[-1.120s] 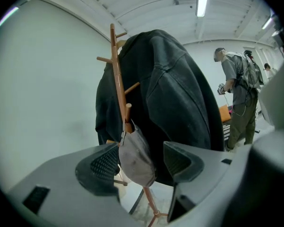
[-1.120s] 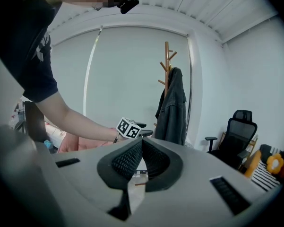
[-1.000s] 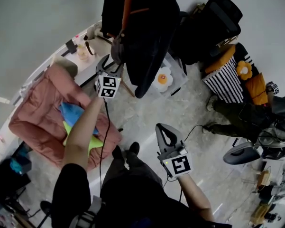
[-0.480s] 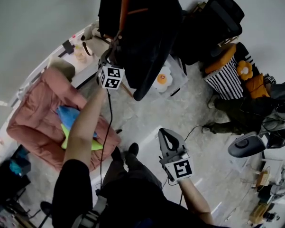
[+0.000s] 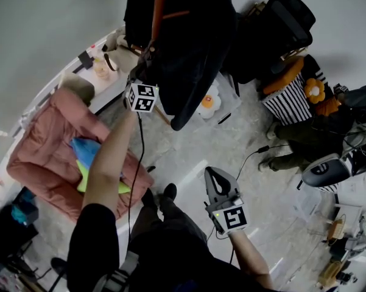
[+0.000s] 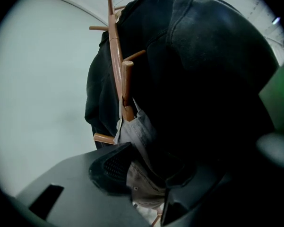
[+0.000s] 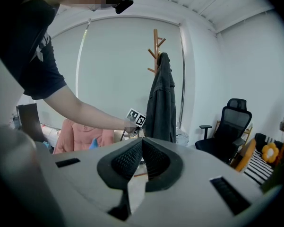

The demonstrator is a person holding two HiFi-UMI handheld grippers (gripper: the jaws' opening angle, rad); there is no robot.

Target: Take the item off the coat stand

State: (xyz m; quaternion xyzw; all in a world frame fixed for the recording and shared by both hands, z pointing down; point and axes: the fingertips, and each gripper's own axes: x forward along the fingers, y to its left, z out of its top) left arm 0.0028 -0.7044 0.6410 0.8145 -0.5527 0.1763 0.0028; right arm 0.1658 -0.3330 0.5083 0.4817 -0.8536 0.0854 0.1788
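A dark jacket [image 5: 192, 47] hangs on a wooden coat stand [image 5: 159, 8] at the top middle of the head view. My left gripper [image 5: 144, 72] reaches into the jacket's lower left edge. In the left gripper view the jacket [image 6: 203, 79] fills the right side beside the coat stand [image 6: 116, 56]. A fold of its grey lining [image 6: 139, 136] sits between the closing jaws of the left gripper [image 6: 144, 178], and both pads touch it. My right gripper [image 5: 214, 171] is shut and empty, low over the floor. From the right gripper [image 7: 142, 142] the jacket [image 7: 160, 98] hangs some way ahead.
A pink armchair [image 5: 39, 160] with blue and green cloths [image 5: 88, 151] stands at the left. A black office chair [image 5: 274, 29] and a striped cushion [image 5: 290, 106] are at the right of the stand. A low white table [image 5: 225, 108] sits at its foot. A cable [image 5: 246, 160] trails over the floor.
My left gripper has risen from below the jacket to its edge, and the jaws have come in round the fabric. The right gripper has barely shifted.
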